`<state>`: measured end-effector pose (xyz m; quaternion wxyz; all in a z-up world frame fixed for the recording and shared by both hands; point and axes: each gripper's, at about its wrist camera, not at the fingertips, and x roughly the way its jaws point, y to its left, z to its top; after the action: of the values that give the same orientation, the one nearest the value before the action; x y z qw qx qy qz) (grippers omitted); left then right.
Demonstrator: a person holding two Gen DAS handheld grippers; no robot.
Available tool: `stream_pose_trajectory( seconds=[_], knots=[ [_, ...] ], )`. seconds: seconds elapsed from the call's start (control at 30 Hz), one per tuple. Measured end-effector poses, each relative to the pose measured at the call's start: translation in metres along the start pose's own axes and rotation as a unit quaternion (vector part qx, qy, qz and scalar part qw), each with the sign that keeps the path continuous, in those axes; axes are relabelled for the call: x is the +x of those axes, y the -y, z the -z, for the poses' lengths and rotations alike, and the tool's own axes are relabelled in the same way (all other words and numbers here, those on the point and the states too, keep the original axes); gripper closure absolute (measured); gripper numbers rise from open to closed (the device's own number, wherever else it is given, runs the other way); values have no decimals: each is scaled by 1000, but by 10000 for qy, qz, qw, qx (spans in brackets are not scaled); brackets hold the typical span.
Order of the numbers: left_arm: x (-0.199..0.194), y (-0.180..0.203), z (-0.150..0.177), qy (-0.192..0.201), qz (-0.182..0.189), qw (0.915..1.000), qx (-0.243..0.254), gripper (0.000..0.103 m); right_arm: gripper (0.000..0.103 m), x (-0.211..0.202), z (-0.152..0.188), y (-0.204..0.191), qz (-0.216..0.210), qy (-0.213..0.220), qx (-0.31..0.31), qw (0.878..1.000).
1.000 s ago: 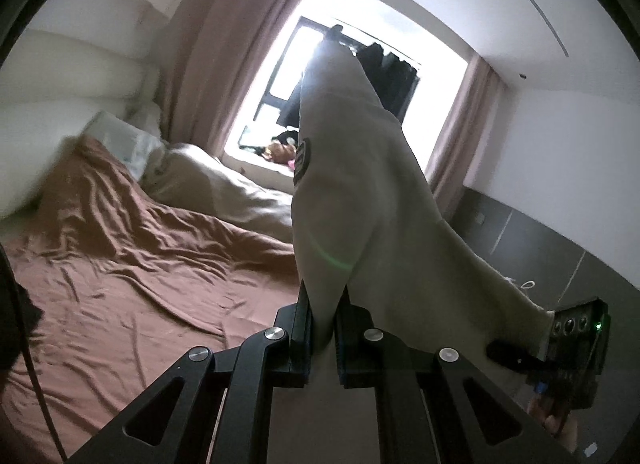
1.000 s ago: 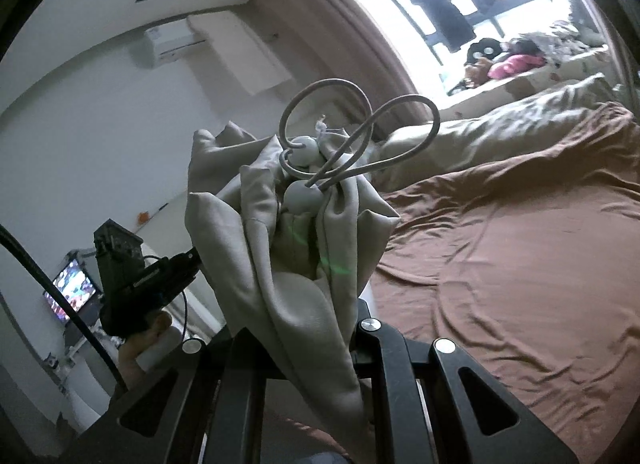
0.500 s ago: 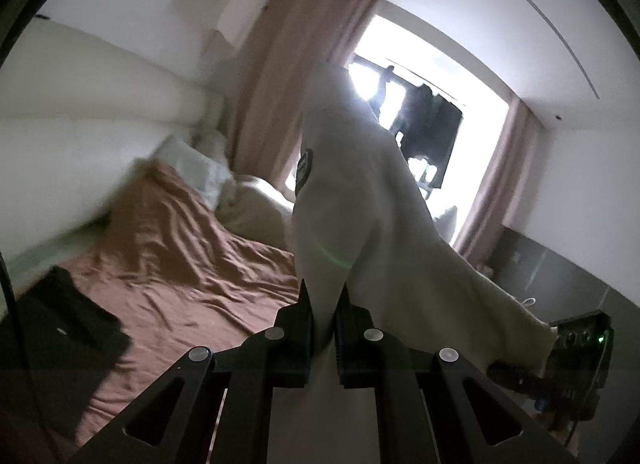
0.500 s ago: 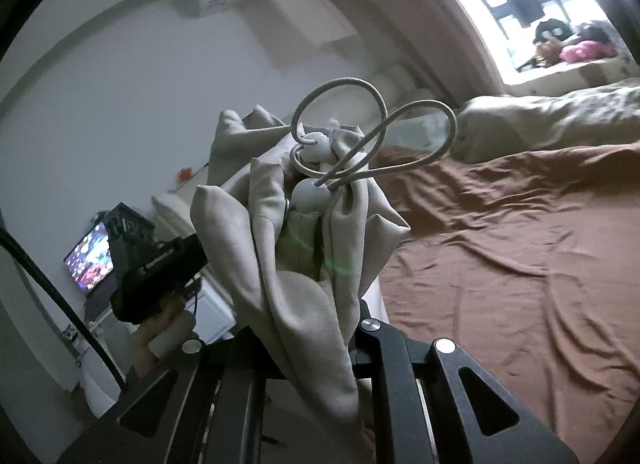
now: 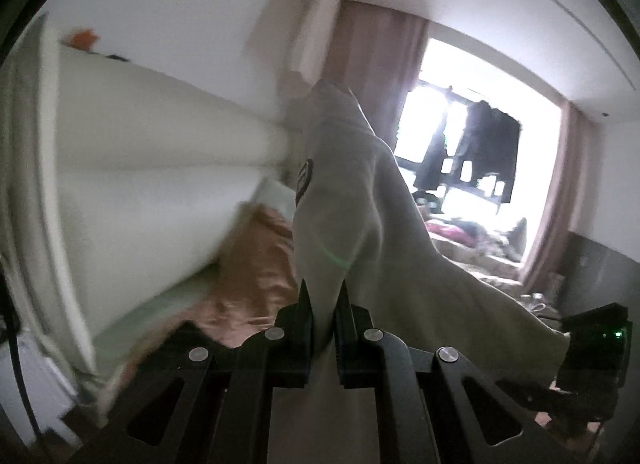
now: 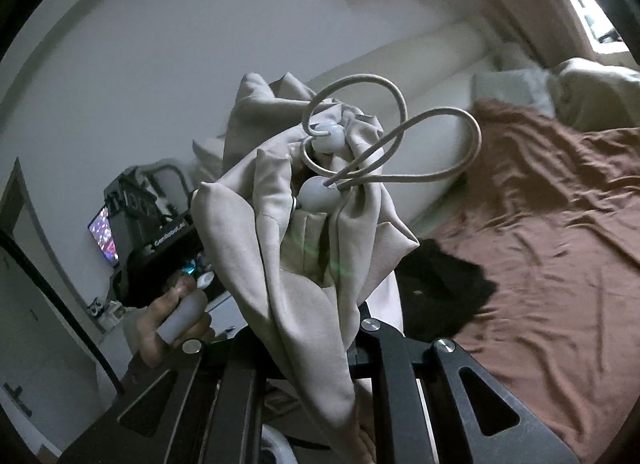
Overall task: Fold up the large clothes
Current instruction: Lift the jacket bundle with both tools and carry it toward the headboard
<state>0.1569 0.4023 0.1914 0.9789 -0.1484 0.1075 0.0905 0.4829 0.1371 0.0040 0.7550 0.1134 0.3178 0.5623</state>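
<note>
A large beige garment (image 5: 360, 223) with a round dark patch hangs in the air, stretched between both grippers. My left gripper (image 5: 323, 304) is shut on one edge of it. The cloth runs down right to the other gripper's body (image 5: 592, 340). In the right wrist view my right gripper (image 6: 320, 316) is shut on a bunched part of the garment (image 6: 288, 232), with its drawcord loops and round white toggles (image 6: 318, 191) sticking up. The left gripper's body (image 6: 160, 244) and the hand holding it show at the left.
A bed with a rumpled brown sheet (image 6: 540, 244) lies ahead and below. A black garment (image 6: 440, 284) lies on its near edge. A white padded headboard (image 5: 140, 203) and pillows (image 6: 508, 83) stand at the far side. A bright window with curtains (image 5: 460, 151) is beyond.
Both grippers have swung left with the garment held: the views turned from the window and bed toward the headboard and wall. The black garment came into the right wrist view.
</note>
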Motion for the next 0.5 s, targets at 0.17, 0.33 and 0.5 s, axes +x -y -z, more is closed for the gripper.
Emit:
stream_pose_trajectory(
  seconds=[0.17, 0.33, 0.5],
  knots=[
    [-7, -55, -2, -23, -428, 9991, 33, 95, 95, 61, -4, 1, -179, -268, 77, 9995],
    [-7, -96, -3, -22, -794, 9968, 24, 96, 95, 105, -6, 8, -373, -457, 191, 9981],
    [19, -122, -5, -89, -1021, 9947, 70, 96, 95, 136, -16, 24, -468, -650, 218, 9965]
  ],
)
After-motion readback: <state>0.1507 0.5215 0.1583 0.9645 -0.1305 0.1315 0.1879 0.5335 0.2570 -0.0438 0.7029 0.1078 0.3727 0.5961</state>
